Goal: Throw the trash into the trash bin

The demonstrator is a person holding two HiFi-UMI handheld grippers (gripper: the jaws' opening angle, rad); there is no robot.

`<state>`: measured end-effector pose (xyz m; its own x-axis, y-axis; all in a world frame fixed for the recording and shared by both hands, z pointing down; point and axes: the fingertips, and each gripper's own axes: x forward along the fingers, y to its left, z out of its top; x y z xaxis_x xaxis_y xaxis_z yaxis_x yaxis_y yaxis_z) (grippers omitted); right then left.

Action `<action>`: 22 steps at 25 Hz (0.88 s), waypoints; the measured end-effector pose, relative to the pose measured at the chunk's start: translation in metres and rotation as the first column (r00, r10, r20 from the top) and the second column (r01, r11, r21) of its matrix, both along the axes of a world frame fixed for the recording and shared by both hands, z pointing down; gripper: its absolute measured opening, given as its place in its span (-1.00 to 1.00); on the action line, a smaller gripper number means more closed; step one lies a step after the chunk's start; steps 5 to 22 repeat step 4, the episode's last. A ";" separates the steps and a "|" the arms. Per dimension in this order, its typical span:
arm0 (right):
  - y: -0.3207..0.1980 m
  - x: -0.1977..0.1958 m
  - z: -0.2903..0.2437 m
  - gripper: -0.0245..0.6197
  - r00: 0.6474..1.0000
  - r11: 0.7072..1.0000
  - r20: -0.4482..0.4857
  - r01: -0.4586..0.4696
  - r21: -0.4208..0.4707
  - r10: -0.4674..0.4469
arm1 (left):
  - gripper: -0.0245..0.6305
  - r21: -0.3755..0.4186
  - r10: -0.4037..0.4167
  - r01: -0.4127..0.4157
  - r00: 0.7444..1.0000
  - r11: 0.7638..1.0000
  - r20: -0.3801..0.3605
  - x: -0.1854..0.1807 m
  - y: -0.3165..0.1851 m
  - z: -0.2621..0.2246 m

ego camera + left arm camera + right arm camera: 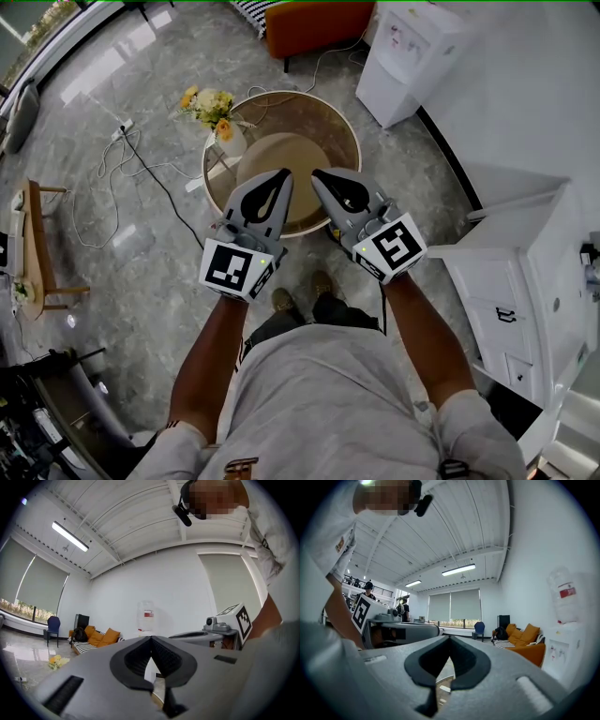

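Person's grey shirt fills the bottom of the head view, both bare forearms reaching forward. Left gripper and right gripper are held level side by side, close but apart, over the near edge of a round counter. In the left gripper view, the left gripper's fingers are pressed together at the tips with nothing between them. It's the same in the right gripper view: its fingers are closed tip to tip and empty. A vase of yellow flowers stands at the counter's left rim. A clear plastic piece, possibly the trash, lies on the grey floor well left of the grippers, near a black cable; I cannot tell what it is exactly. A small wooden side table is at the far left. An orange sofa and a white water dispenser sit beyond the counter, with a white cabinet on the right.
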<state>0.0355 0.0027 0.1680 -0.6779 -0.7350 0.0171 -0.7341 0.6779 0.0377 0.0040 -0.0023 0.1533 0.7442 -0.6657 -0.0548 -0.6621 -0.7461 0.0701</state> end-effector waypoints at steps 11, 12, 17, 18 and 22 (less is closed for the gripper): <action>-0.001 0.005 0.001 -0.92 1.000 1.000 0.000 -0.005 -0.003 0.005 | -0.93 -0.001 -0.001 0.001 1.000 1.000 -0.001 0.003 -0.001 0.001; -0.001 0.005 0.001 -0.92 1.000 1.000 0.000 -0.005 -0.003 0.005 | -0.93 -0.001 -0.001 0.001 1.000 1.000 -0.001 0.003 -0.001 0.001; -0.001 0.005 0.001 -0.92 1.000 1.000 0.000 -0.005 -0.003 0.005 | -0.93 -0.001 -0.001 0.001 1.000 1.000 -0.001 0.003 -0.001 0.001; -0.001 0.005 0.001 -0.92 1.000 1.000 0.000 -0.005 -0.003 0.005 | -0.93 -0.001 -0.001 0.001 1.000 1.000 -0.001 0.003 -0.001 0.001; -0.001 0.005 0.001 -0.92 1.000 1.000 0.000 -0.005 -0.003 0.005 | -0.93 -0.001 -0.001 0.001 1.000 1.000 -0.001 0.003 -0.001 0.001</action>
